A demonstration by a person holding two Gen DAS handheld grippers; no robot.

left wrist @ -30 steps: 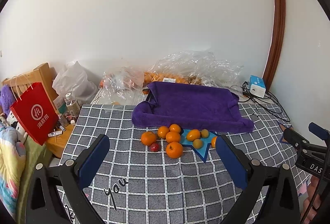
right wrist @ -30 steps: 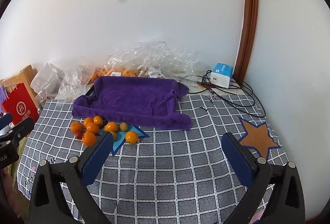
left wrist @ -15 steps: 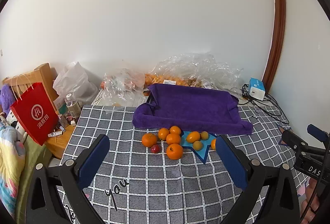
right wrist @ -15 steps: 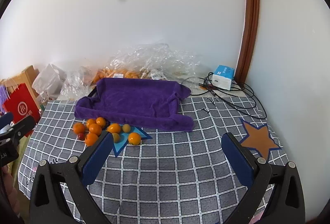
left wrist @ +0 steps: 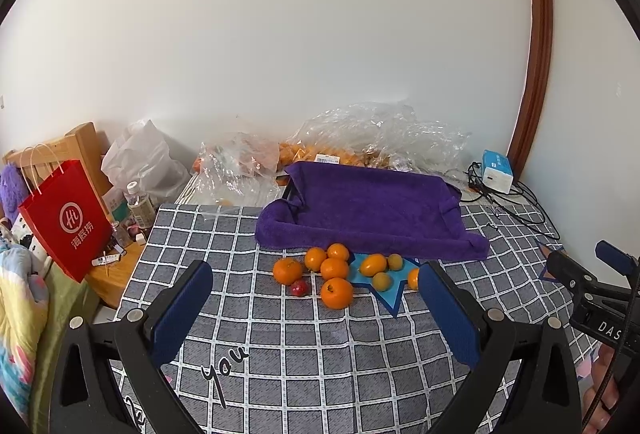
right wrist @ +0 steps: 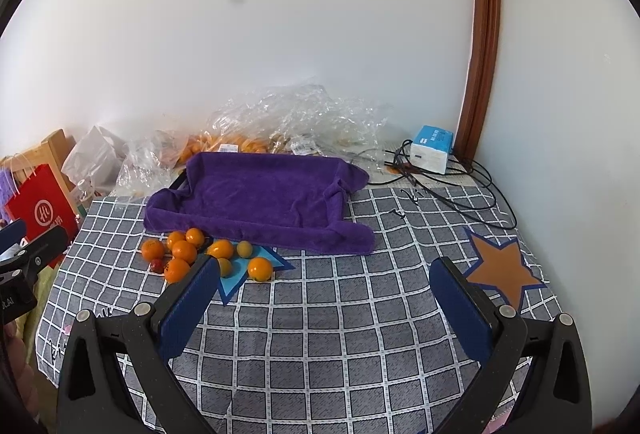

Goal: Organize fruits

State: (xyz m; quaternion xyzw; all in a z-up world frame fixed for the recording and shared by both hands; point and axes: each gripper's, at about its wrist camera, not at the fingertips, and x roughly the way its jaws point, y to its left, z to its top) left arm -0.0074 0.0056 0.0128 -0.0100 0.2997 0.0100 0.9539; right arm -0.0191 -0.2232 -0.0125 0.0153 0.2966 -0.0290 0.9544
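Note:
A cluster of several oranges [left wrist: 335, 269] and small yellow fruits [left wrist: 381, 280], plus one small red fruit [left wrist: 299, 288], lies on the checked tablecloth in front of a tray draped in a purple towel [left wrist: 372, 208]. The same oranges [right wrist: 184, 251] and towel-covered tray [right wrist: 264, 198] show in the right wrist view. My left gripper [left wrist: 316, 292] is open and empty, held above the cloth short of the fruit. My right gripper [right wrist: 324, 284] is open and empty, to the right of the fruit, with its left finger [right wrist: 188, 310] overlapping one small fruit.
Crinkled clear plastic bags [left wrist: 380, 130] with more oranges lie behind the tray by the wall. A blue-white box [right wrist: 432, 148] and black cables [right wrist: 452, 190] sit at the back right. A red paper bag [left wrist: 66, 220] and bottles stand left of the table. An orange star patch [right wrist: 502, 268] marks the cloth.
Both grippers have drawn slightly up and back, so the fruit and tray sit a little lower in view. Nothing on the table has moved.

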